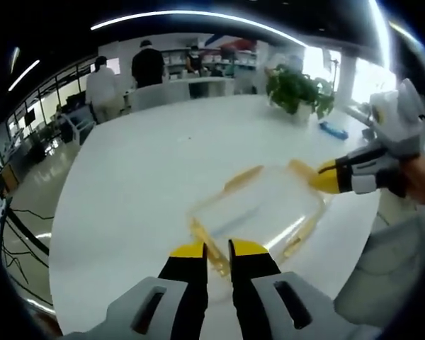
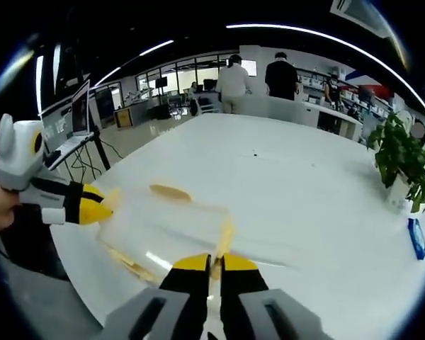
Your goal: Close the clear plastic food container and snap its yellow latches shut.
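I have the lid down on the clear container (image 1: 258, 205), both grippers, left (image 1: 217, 249) and right (image 2: 211, 263), nearly closed at opposite yellow latches (image 1: 242, 178); next, I press each shut.

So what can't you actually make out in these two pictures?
- Container: blurred in both views, so whether its lid is seated is unclear.
- Near latch: in the left gripper view, partly hidden behind the left tongs.
- Latch by the right tongs: smeared; snapped or not, can't tell.
- Blue object: too small to identify.
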`<action>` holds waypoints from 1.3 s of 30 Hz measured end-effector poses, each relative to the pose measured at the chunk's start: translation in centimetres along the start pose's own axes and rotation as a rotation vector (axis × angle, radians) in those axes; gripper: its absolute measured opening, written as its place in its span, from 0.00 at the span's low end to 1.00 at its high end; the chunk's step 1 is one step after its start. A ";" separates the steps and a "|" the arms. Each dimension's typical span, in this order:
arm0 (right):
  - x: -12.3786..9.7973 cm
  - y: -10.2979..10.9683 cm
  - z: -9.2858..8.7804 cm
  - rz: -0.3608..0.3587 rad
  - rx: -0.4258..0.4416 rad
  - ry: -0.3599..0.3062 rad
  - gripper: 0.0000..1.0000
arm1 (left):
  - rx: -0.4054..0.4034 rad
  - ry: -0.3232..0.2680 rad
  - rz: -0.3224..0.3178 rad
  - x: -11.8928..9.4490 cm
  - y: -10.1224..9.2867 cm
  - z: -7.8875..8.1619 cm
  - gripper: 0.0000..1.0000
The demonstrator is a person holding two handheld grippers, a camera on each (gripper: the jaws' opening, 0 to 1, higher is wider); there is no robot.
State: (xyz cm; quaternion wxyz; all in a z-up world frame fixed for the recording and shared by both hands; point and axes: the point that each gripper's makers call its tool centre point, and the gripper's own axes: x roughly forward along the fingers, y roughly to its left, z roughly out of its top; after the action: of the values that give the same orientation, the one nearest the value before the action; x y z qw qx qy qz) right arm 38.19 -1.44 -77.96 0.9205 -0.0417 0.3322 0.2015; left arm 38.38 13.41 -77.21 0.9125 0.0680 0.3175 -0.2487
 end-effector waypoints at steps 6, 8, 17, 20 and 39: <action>-0.6 -1.9 -0.8 -0.024 0.021 0.010 0.00 | 0.003 -0.001 -0.036 0.9 -1.6 0.6 0.07; -0.8 -2.3 -1.0 -0.032 0.023 0.014 0.00 | 0.009 -0.002 -0.048 1.2 -2.2 0.7 0.07; -1.7 -4.8 -1.6 -0.064 0.062 0.012 0.00 | 0.007 -0.016 -0.090 2.4 -4.3 1.5 0.07; -2.0 -5.5 -1.7 -0.070 0.078 0.008 0.00 | -0.006 -0.018 -0.109 2.6 -4.9 1.5 0.07; -3.0 -8.8 -2.4 -0.116 0.113 -0.006 0.00 | -0.006 0.002 -0.177 4.0 -8.4 1.3 0.06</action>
State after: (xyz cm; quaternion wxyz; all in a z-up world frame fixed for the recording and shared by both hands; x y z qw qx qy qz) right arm 38.21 -11.06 -78.49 0.9324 -0.0082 0.3376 0.1287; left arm 37.65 4.10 -78.33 0.8870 0.0372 0.3239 -0.3271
